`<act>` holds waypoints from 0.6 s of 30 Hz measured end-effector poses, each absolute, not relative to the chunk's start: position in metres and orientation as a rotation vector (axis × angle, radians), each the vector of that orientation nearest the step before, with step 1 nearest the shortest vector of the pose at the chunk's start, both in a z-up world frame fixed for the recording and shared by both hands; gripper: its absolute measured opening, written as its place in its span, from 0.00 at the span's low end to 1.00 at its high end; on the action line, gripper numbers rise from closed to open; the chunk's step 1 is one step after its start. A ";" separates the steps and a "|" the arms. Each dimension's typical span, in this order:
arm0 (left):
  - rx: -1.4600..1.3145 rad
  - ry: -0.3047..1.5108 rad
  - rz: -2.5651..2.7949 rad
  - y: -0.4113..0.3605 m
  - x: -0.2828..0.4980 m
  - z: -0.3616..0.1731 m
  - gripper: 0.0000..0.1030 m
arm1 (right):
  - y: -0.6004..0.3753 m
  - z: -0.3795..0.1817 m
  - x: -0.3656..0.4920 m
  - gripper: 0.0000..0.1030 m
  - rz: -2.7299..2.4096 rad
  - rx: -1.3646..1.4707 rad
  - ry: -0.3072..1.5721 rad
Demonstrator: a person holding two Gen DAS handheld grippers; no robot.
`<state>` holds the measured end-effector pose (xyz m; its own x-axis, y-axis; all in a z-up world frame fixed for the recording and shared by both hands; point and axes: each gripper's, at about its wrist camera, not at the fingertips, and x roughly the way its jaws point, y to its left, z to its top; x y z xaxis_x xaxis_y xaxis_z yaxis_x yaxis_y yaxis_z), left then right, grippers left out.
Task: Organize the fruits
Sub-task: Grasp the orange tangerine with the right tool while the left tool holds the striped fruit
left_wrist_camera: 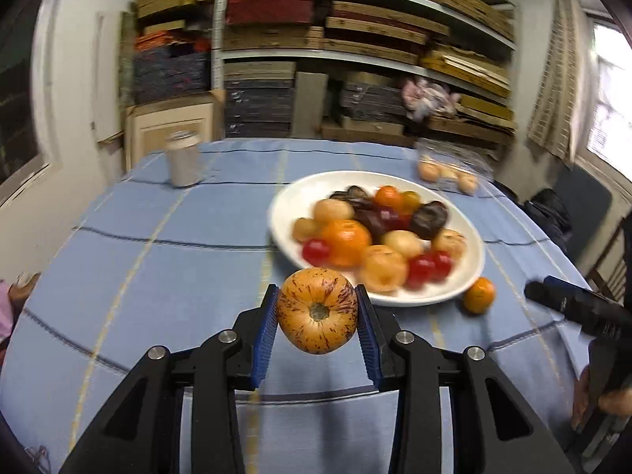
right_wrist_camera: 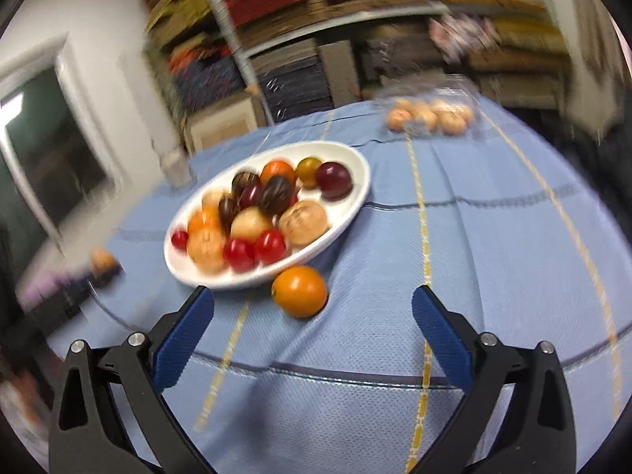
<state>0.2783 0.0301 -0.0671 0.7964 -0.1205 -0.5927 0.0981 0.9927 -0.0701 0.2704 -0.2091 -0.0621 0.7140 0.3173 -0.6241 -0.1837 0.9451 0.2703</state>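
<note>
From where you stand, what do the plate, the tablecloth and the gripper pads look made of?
Plate: likely glazed ceramic, possibly plastic; smooth, glossy white. Tablecloth: woven fabric, matte blue with a visible weave, stripes and folds. Pads: probably rubber or plastic; blue and finely ribbed.

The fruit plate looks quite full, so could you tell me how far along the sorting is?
Most fruit already sits on the white plate. The left tongs grip a speckled orange fruit. The right tongs are open and empty. One orange still lies on the tablecloth.
</note>
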 end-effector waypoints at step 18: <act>-0.094 0.695 -0.189 0.034 0.280 -0.073 0.37 | -0.164 -0.081 0.305 0.86 0.293 -0.015 0.787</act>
<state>0.2800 0.0344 -0.0729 0.7516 -0.2039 -0.6273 0.1415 0.9787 -0.1485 0.3051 -0.1638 -0.0814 0.6674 0.2541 -0.7000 -0.2650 0.9595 0.0957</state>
